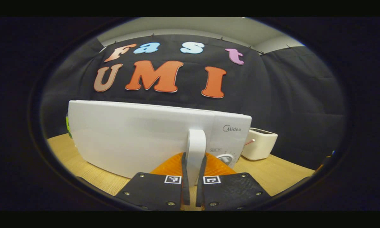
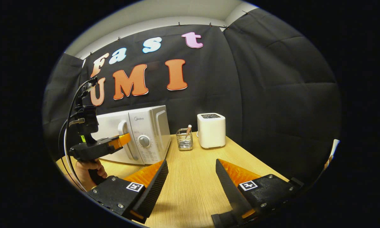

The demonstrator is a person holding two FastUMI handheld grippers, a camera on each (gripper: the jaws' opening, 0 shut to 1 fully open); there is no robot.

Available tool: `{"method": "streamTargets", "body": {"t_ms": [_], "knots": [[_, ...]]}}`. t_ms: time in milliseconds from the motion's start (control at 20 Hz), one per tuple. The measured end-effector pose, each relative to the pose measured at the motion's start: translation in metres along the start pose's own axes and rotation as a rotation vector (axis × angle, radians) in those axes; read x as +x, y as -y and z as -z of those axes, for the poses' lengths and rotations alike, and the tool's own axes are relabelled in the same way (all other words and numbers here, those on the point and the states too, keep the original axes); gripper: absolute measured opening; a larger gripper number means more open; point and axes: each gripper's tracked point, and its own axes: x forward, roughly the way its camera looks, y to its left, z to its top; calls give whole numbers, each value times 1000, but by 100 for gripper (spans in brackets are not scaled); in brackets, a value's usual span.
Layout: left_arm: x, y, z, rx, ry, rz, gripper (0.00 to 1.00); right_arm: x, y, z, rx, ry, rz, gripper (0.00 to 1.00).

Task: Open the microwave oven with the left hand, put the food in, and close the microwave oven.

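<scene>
The white microwave (image 1: pixel 139 139) stands on the wooden table with its door closed, as far as I can tell. Its vertical white door handle (image 1: pixel 196 142) sits between the two fingers of my left gripper (image 1: pixel 194 155), which is shut on it, one finger pressing each side. In the right gripper view the microwave (image 2: pixel 145 126) is at the left, and the left gripper (image 2: pixel 121 140) reaches in to the handle (image 2: pixel 124 131), held by a hand (image 2: pixel 88 171). My right gripper (image 2: pixel 191 162) hangs open above the table, to the right of the microwave, with nothing between its fingers.
A white boxy appliance (image 2: pixel 211 129) stands at the back right of the microwave, also visible as the appliance (image 1: pixel 259 143) beyond its right end. A metal mesh holder (image 2: pixel 184 139) with a utensil stands between them. The wooden table (image 2: pixel 193 190) stretches forward under my right gripper.
</scene>
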Motion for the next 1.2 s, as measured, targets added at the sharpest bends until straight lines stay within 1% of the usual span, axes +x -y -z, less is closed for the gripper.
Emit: {"method": "streamTargets", "body": {"t_ms": [100, 150, 200, 250, 400, 550, 700, 750, 800, 850, 900, 950, 1050, 1100, 1200], "knots": [[-13, 0, -4, 49, 27, -4, 8, 1, 2, 4, 12, -11, 2, 94], [-20, -1, -4, 49, 31, 7, 13, 1, 2, 6, 17, -17, 3, 94], [-27, -1, -1, 44, 21, 24, 9, 1, 2, 7, 21, -22, 0, 94], [-36, -1, 0, 26, 18, 41, 9, 0, 0, 8, 23, -22, -3, 94], [-67, -7, -1, 53, 24, 77, 8, -3, -8, 12, 22, -27, -13, 94], [-99, -17, -2, 51, 43, 109, 8, -6, -19, 22, 14, -48, -27, 94], [-131, -31, -4, 36, 56, 124, 9, -9, -30, 31, -2, -77, -46, 94], [-142, -37, -3, 29, 61, 127, 14, -11, -35, 32, -13, -82, -51, 94], [-153, -43, -4, 22, 63, 131, 13, -12, -39, 34, -27, -82, -53, 94], [-163, -50, -4, 21, 67, 134, 5, -12, -42, 35, -39, -84, -51, 94], [-173, -56, -5, 24, 72, 134, 9, -11, -45, 38, -47, -91, -53, 94], [-184, -64, -6, 28, 74, 131, 5, -10, -47, 40, -47, -99, -53, 94], [-204, -83, -7, 35, 79, 115, 5, -10, -51, 44, -45, -113, -53, 94], [-215, -93, -8, 40, 79, 102, 9, -10, -51, 48, -45, -119, -49, 94], [-234, -114, -10, 51, 79, 75, 9, -8, -50, 52, -42, -134, -34, 94]]}}
